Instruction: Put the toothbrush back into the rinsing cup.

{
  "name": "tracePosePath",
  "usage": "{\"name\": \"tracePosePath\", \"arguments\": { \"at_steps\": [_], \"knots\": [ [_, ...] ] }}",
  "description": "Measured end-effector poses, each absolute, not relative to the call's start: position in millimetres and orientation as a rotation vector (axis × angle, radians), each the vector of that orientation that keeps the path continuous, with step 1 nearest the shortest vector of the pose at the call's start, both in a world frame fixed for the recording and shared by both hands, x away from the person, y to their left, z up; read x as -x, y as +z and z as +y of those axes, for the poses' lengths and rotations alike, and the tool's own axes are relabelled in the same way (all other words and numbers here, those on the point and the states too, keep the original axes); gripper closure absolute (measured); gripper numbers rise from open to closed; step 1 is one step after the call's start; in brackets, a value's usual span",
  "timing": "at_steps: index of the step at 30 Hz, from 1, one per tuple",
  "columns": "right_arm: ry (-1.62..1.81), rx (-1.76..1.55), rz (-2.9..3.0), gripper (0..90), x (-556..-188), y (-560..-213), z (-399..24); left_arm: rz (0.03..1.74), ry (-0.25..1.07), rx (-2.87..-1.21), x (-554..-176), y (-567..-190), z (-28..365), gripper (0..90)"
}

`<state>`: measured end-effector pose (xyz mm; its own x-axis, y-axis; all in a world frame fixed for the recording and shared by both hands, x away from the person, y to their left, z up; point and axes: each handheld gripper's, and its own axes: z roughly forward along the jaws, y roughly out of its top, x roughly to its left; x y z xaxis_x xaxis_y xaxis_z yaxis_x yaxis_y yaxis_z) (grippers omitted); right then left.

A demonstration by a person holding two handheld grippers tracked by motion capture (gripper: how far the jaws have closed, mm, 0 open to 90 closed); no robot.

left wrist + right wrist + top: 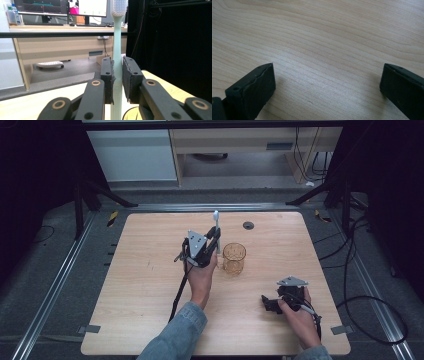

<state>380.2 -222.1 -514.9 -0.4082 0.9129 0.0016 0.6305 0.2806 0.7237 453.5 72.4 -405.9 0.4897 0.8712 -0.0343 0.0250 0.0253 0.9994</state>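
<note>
My left gripper (215,239) is shut on a pale green toothbrush (216,222), held upright with its white bristle head at the top. In the left gripper view the toothbrush (117,50) stands clamped between the two black pads (109,80), its handle running down below them. Just to the right of that gripper a clear amber cup (234,258) stands on the wooden table (150,285); its rim (131,113) peeks in at the bottom of the left gripper view. My right gripper (267,304) rests low at the table's front right, jaws wide apart (328,82) over bare wood.
A small dark round grommet (248,225) sits in the table near its far edge. Black cables trail over the floor at the right. A desk with monitors (62,7) stands beyond the table.
</note>
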Motion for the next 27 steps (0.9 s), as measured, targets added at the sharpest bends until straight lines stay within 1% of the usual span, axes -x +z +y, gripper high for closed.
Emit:
{"name": "tracePosePath", "arguments": {
  "at_steps": [12,27],
  "knots": [
    [0.915,-1.378,2.143,0.5,-380,-515,-222,0.850,0.793,-1.387,-456,-416,73,79.0],
    [0.920,-1.373,2.148,0.5,-380,-515,-222,0.857,0.775,-1.417,-455,-437,72,78.9]
  ]
}}
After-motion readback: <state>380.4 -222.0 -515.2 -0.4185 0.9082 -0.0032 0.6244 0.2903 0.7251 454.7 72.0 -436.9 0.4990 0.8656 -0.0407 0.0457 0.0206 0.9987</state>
